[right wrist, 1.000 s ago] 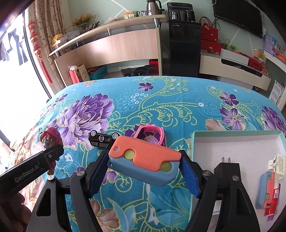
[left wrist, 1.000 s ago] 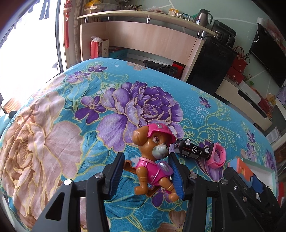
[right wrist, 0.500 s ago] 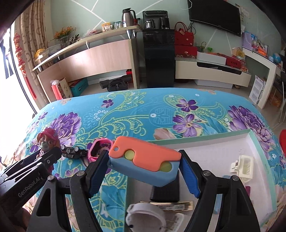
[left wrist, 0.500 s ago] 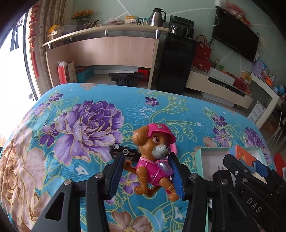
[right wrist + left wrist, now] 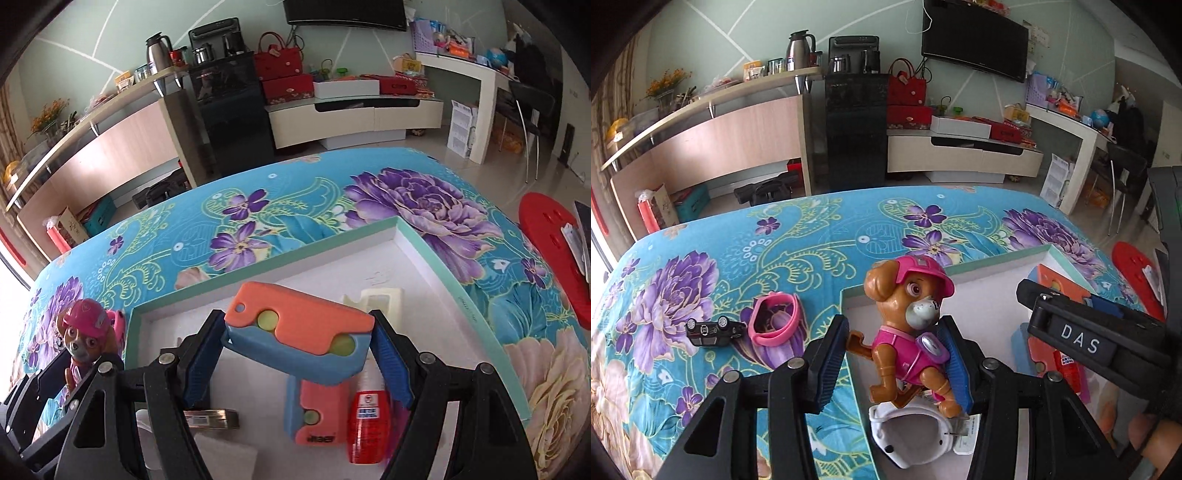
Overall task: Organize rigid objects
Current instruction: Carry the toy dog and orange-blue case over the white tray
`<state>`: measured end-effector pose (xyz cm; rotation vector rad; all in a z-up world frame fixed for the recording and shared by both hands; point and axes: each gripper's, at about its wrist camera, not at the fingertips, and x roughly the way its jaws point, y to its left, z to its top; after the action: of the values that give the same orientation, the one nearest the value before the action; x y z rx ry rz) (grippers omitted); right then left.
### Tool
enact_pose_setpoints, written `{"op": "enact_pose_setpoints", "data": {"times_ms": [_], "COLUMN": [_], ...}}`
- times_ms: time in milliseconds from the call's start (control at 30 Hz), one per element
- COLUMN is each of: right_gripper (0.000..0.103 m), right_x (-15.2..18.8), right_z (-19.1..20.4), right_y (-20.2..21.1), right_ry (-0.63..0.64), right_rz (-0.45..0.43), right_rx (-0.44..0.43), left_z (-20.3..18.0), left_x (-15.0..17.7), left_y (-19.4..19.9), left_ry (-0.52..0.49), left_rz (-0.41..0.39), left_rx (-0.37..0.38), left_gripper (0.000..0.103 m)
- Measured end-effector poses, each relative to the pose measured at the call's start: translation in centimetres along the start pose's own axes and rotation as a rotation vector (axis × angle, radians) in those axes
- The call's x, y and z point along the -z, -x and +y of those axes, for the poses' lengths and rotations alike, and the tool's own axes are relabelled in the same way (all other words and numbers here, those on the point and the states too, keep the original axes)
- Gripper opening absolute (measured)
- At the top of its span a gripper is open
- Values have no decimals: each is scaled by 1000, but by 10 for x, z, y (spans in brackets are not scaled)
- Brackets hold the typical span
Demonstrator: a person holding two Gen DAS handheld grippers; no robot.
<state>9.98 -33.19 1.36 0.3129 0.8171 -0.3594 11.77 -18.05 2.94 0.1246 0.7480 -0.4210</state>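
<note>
My left gripper (image 5: 897,362) is shut on a brown toy dog (image 5: 908,332) in a pink cap and vest, held above the near left corner of the white tray (image 5: 857,295) with a mint rim. My right gripper (image 5: 295,354) is shut on an orange-and-blue plastic block (image 5: 295,339), held above the tray's inside (image 5: 325,273). The toy dog also shows at the left of the right wrist view (image 5: 83,332). The right gripper (image 5: 1082,332) shows at the right of the left wrist view.
A pink watch band (image 5: 774,317) and a small black toy car (image 5: 711,330) lie on the flowered blue cloth (image 5: 812,229) left of the tray. In the tray lie a second orange-and-blue block (image 5: 317,413), a red bottle (image 5: 367,424), a white clip (image 5: 376,301) and a white band (image 5: 908,432).
Both grippers swung right with their loads, from over the cloth to over the tray. The car and pink band now lie farther left in view.
</note>
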Motion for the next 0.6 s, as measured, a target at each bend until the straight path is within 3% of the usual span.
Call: {"op": "enact_pose_setpoints", "data": {"times_ms": [233,600], "right_gripper": [78,78], "right_x": [0,2], "right_z": [-29,-28], "right_y": [2,-4], "right_ry": [-49,-41], "right_rz": [5,31], "right_rx": [49,16], "left_z": [-25,-35], "left_x": [6,13], "left_y": [-6,-15], "left_ry": [-57,-80], "left_rz": [4,33], "left_rx": [30,46], "left_gripper": [53,53]}}
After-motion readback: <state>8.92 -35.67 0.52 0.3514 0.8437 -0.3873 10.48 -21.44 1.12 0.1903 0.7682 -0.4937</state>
